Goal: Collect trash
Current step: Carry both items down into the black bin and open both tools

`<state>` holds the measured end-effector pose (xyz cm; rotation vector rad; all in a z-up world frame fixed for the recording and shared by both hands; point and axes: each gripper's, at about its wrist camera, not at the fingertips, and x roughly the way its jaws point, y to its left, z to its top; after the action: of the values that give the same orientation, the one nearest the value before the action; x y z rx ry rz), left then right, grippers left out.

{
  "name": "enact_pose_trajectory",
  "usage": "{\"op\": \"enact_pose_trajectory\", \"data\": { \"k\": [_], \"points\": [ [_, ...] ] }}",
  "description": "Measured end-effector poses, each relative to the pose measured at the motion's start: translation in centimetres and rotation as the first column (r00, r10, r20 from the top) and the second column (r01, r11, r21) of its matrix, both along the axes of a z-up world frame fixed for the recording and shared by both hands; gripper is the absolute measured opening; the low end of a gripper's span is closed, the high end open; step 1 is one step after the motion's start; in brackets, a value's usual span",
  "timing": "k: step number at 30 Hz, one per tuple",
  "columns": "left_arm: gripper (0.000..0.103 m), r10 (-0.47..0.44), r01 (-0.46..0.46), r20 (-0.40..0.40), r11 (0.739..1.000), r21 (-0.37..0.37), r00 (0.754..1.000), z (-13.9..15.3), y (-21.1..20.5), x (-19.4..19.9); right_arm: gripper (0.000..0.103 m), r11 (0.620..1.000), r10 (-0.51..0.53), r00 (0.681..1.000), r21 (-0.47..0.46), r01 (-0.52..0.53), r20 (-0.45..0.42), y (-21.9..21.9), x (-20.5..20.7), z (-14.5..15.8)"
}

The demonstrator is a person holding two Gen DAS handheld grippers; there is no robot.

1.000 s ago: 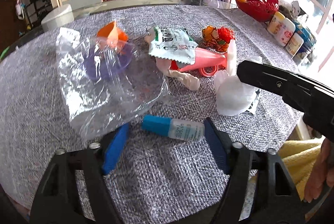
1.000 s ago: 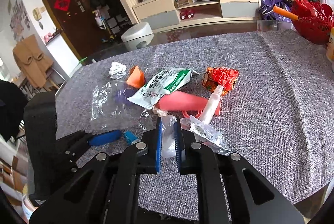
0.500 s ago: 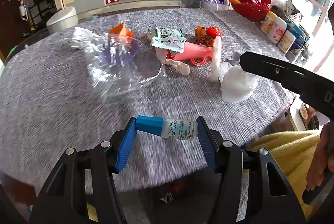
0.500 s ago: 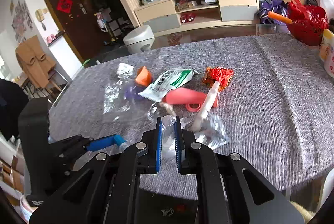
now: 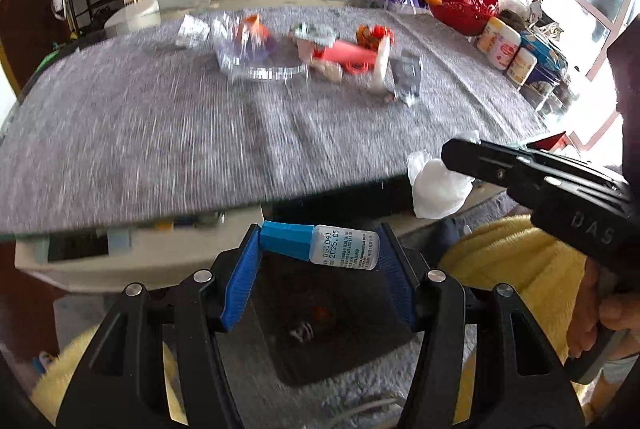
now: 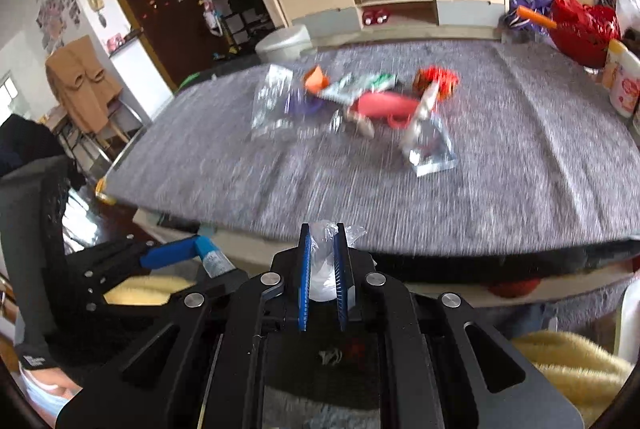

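Bottle (image 5: 338, 244), one, is sitting clamped in my left gripper (image 5: 318, 247); my right gripper (image 6: 322, 261) is pinching one white bag (image 6: 322, 269), both past the table (image 5: 160, 157) edge at twelve o'clock.

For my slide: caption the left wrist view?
Left gripper holding a blue-capped small bottle past the table edge.

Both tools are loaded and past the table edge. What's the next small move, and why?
Probably lower both over the dark bin below and release: the left tool clamps the small bottle, the right tool pinches white plastic.
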<state>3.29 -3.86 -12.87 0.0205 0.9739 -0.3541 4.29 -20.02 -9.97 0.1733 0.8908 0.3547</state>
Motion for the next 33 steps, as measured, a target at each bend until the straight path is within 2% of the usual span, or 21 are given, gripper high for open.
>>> {"op": "enact_pose_trajectory", "data": {
  "k": [9, 12, 17, 27, 28, 30, 31, 33],
  "points": [
    [0.055, 0.024, -0.029, -0.118, 0.999, -0.035, 0.993, -4.4, 1.1, -2.1, 0.012, 0.999, -0.027, 0.993, -0.038, 0.023, -0.111, 0.4, -1.2, -5.2],
    [0.055, 0.037, -0.048, -0.192, 0.998, -0.050, 0.981, -6.7, 1.4, -2.4, 0.012, 0.998, -0.029, 0.987, -0.051, 0.021, -0.160, 0.7, -1.1, -7.3],
    [0.055, 0.035, -0.047, -0.253, 0.998, -0.042, 0.967, -9.0, 1.2, -2.5, 0.012, 0.998, -0.021, 0.970, -0.064, 0.005, -0.240, 1.3, -1.5, -10.4],
    [0.055, 0.023, -0.033, -0.269, 0.999, -0.033, 0.963, -9.7, 0.7, -2.3, 0.016, 0.998, -0.028, 0.963, -0.054, 0.014, -0.268, 1.4, -0.9, -10.9],
    [0.057, 0.022, -0.032, -0.272, 0.999, -0.031, 0.962, -9.7, 0.7, -2.2, 0.019, 0.998, -0.034, 0.962, -0.056, 0.019, -0.270, 1.3, -0.8, -10.9],
    [0.066, 0.024, -0.033, -0.269, 0.999, -0.029, 0.963, -9.7, 0.7, -2.2, 0.053, 0.998, -0.041, 0.961, -0.050, 0.029, -0.272, 1.0, -0.7, -11.0],
    [0.067, 0.024, -0.033, -0.267, 0.999, -0.028, 0.963, -9.7, 0.8, -2.1, 0.057, 0.998, -0.046, 0.962, -0.046, 0.035, -0.269, 0.9, -0.7, -11.0],
    [0.073, 0.025, -0.034, -0.265, 0.999, -0.028, 0.964, -9.6, 0.8, -2.0, 0.057, 0.998, -0.059, 0.962, -0.045, 0.048, -0.267, 0.5, -0.7, -10.8]
  ]
}}
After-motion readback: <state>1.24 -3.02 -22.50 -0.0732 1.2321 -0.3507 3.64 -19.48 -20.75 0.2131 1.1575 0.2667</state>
